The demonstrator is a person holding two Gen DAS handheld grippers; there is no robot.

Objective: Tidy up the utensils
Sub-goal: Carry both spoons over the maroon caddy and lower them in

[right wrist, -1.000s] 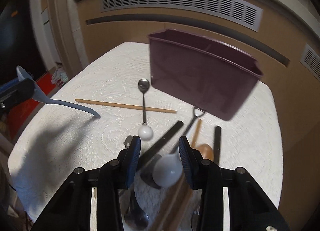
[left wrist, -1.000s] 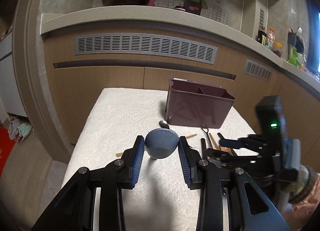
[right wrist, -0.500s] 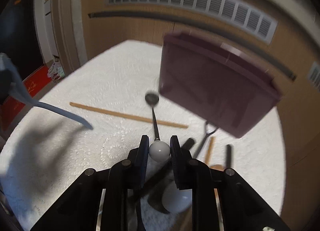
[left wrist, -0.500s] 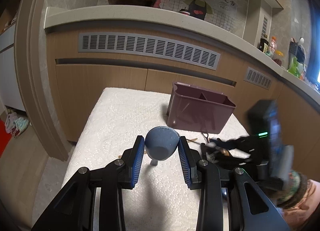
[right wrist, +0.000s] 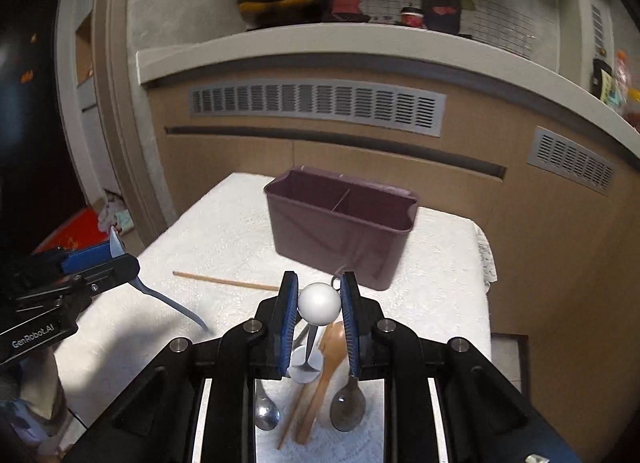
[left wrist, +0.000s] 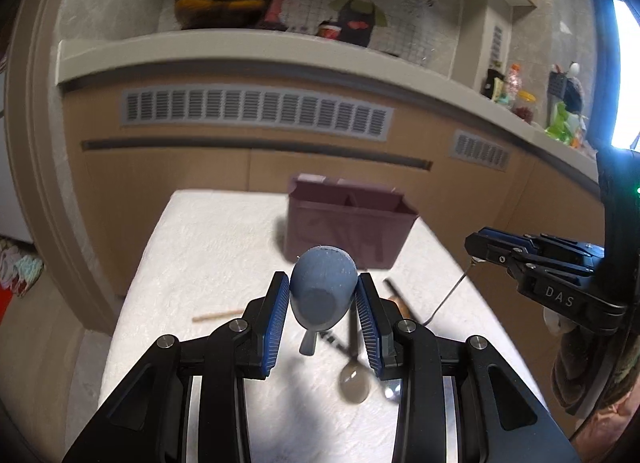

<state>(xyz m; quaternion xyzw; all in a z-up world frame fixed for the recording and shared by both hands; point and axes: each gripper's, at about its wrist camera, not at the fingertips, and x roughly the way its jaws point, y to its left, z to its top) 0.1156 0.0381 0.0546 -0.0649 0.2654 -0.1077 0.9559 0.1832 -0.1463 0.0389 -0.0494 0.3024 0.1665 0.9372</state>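
Observation:
My left gripper is shut on the bowl of a blue spoon, held above the white-clothed table; its handle hangs down in the right wrist view. My right gripper is shut on the white ball end of a thin metal spoon, lifted off the table; its stem dangles in the left wrist view. The maroon two-compartment utensil holder stands on the table beyond both grippers.
On the table lie a single chopstick, a wooden spoon, dark metal spoons, a silver spoon and a white ladle bowl. Wooden cabinets with vents stand behind the table.
My right gripper closed on the white ball of the metal spoon and lifted it off the table. My left gripper rose with the blue spoon.

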